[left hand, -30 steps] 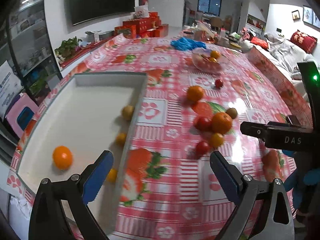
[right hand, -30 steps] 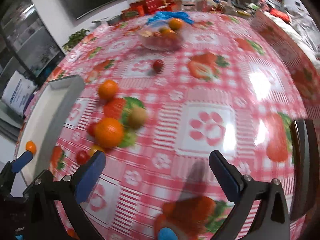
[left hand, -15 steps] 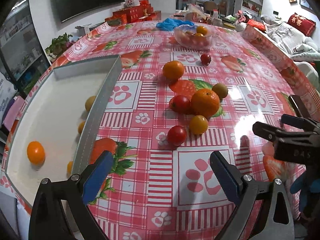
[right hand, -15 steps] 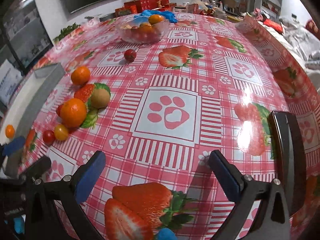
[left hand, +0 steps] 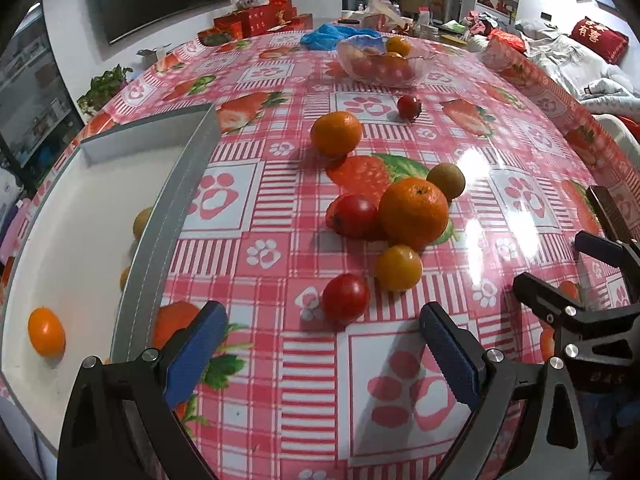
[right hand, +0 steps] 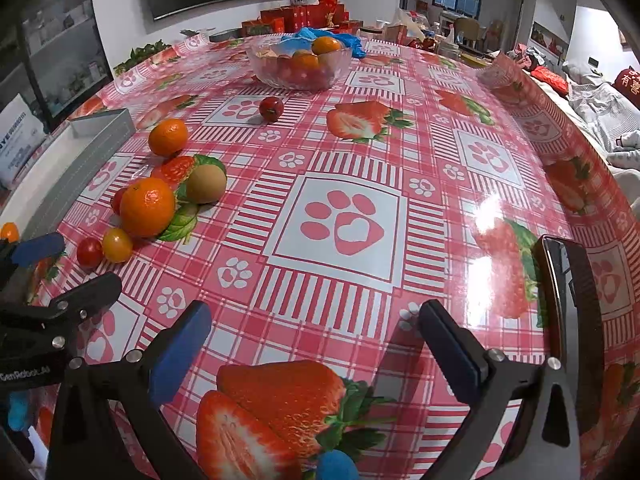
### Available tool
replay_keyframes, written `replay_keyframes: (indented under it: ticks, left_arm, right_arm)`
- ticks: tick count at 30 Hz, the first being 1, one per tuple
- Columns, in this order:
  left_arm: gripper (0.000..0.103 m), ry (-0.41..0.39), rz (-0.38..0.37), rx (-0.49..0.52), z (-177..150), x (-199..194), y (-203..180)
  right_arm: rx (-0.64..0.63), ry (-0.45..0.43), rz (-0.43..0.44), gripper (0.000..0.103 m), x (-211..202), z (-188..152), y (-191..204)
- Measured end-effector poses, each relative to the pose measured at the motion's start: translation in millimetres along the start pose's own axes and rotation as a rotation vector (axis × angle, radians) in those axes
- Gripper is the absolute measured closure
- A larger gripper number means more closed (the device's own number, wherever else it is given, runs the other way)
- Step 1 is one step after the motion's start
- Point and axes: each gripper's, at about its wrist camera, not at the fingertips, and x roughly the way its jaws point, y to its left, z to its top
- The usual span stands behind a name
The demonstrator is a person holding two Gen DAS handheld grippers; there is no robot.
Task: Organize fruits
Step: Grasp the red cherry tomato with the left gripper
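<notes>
Since 1 s ago the left hand-held gripper (left hand: 322, 344) has swung off the tray (left hand: 168, 216) toward the loose fruit; big orange (left hand: 414, 212) now sits nearer its view centre. Right hand-held gripper (right hand: 314, 340) has shifted too, fruit now far to its left.

Landmark = big orange, on desk (left hand: 280, 380) w/ red check cloth. Touching its left: red tomato (left hand: 356, 216). Just behind-right: brown kiwi-like fruit (left hand: 446, 180). Just in front: yellow tomato (left hand: 399, 268), then small red tomato (left hand: 346, 296) beside that, nearest the left hand-held gripper. Behind: second orange (left hand: 336, 133), apart; further back a cherry tomato (left hand: 409, 106), then glass bowl (left hand: 380, 66) w/ more fruit. Tray is left of the orange, holding a small orange fruit (left hand: 46, 336) plus a few half-hidden ones.

Both hand-held grippers wide apart, holding nothing.
</notes>
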Motion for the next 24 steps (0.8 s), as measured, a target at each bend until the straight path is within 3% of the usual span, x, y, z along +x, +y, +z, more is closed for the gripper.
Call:
replay_keyframes:
  ticks: [3,10,13,15,24]
  left_arm:
    - [0.006,0.000,-0.007,0.002,2.2,1.1,1.8]
    - [0.055,-0.012,-0.074,0.078,5.3,-4.8,-9.0]
    - [0.073,-0.013,-0.100,0.114,6.7,-5.9,-16.5]
    - [0.079,-0.016,-0.115,0.124,6.4,-6.3,-19.0]
    - [0.079,-0.019,-0.113,0.119,-6.5,-14.4,-16.5]
  right_arm:
    - [0.000,-0.001,0.000,0.000,0.2,-0.1,-0.2]
    - [0.001,-0.003,-0.001,0.000,-0.4,0.0,0.0]
    - [0.001,-0.003,-0.001,0.000,-0.3,-0.1,0.0]
    - [0.001,-0.003,-0.001,0.000,-0.3,-0.1,-0.1]
    - [0.001,-0.002,-0.001,0.000,-0.1,-0.3,-0.1]
